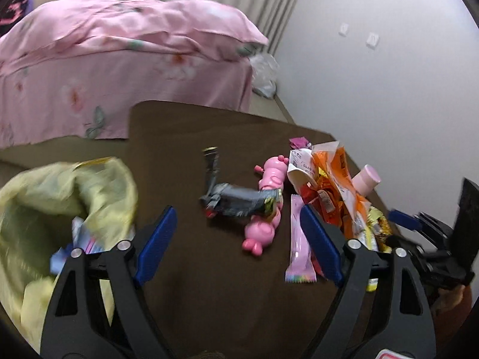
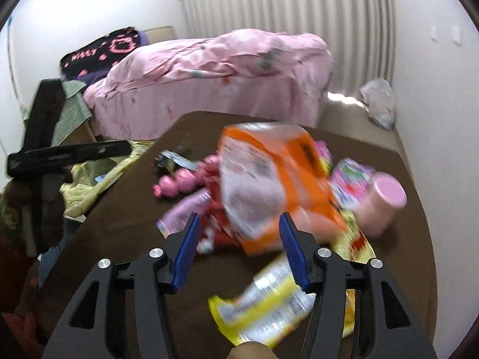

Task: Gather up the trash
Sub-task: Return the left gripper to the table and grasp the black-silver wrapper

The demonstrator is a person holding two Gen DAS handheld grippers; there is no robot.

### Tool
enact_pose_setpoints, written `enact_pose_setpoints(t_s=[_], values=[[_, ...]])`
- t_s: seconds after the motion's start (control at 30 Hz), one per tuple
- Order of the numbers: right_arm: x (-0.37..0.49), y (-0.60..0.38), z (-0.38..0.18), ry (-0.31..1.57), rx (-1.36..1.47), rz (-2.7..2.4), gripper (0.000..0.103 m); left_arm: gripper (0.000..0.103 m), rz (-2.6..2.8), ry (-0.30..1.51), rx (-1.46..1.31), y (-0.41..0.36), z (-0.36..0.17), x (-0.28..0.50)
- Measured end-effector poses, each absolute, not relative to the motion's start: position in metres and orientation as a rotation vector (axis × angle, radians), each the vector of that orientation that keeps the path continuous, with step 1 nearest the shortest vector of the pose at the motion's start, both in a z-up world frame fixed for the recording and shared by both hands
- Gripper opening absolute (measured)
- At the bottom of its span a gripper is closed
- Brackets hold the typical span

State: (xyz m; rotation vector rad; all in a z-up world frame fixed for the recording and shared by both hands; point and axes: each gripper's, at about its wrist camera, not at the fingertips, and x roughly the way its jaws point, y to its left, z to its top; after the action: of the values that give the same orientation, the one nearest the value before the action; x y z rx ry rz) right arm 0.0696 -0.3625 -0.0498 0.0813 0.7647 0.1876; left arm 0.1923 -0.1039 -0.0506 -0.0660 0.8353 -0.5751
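Note:
A pile of wrappers lies on the brown table point(image 1: 185, 149): an orange bag point(image 1: 338, 173) point(image 2: 269, 179), a grey wrapper point(image 1: 236, 200), a pink sachet point(image 1: 299, 239) point(image 2: 185, 209) and a yellow packet point(image 2: 263, 299). A yellow trash bag point(image 1: 60, 203) point(image 2: 89, 179) hangs open at the table's left, with wrappers inside. My left gripper point(image 1: 236, 233) is open and empty above the table, between the bag and the pile. My right gripper point(image 2: 239, 233) is open, its fingers either side of the orange bag's near end; the right gripper also shows in the left wrist view point(image 1: 419, 224).
A pink toy point(image 1: 266, 206) point(image 2: 191, 176) and a pink-lidded jar point(image 1: 366, 179) point(image 2: 383, 203) lie among the wrappers. A bed with pink covers point(image 1: 119, 59) point(image 2: 224, 68) stands beyond the table. A clear plastic bag point(image 2: 377, 101) lies on the floor by the wall.

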Motion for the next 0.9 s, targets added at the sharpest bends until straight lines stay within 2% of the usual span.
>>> enact_pose_setpoints(t_s=[0.07, 0.13, 0.17, 0.23, 0.33, 0.43, 0.53, 0.7, 0.9], values=[[0.061, -0.367, -0.059, 0.79, 0.094, 0.19, 0.058, 0.073, -0.567, 0.858, -0.052, -0.117, -0.057, 0.208], [0.054, -0.37, -0.069, 0.832, 0.121, 0.218, 0.058, 0.061, -0.531, 0.89, -0.046, -0.126, -0.067, 0.224], [0.05, -0.37, -0.074, 0.848, 0.125, 0.219, 0.058, 0.058, -0.521, 0.917, -0.055, -0.129, -0.073, 0.232], [0.044, -0.372, -0.08, 0.851, 0.115, 0.204, 0.058, 0.042, -0.506, 0.967, -0.09, -0.13, -0.082, 0.241], [0.04, -0.376, -0.084, 0.852, 0.095, 0.166, 0.058, 0.026, -0.515, 0.993, -0.119, -0.129, -0.088, 0.239], [0.038, -0.382, -0.092, 0.88, 0.114, 0.158, 0.058, 0.016, -0.536, 0.989, -0.12, -0.127, -0.089, 0.226], [0.039, -0.381, -0.098, 0.897, 0.103, 0.125, 0.058, 0.011, -0.55, 0.975, -0.111, -0.122, -0.084, 0.207], [0.032, -0.382, -0.106, 0.934, 0.134, 0.139, 0.058, 0.011, -0.591, 0.948, -0.091, -0.113, -0.071, 0.166], [0.023, -0.412, -0.085, 0.836, 0.141, -0.003, 0.058, 0.011, -0.641, 0.936, -0.072, -0.108, -0.066, 0.129]])
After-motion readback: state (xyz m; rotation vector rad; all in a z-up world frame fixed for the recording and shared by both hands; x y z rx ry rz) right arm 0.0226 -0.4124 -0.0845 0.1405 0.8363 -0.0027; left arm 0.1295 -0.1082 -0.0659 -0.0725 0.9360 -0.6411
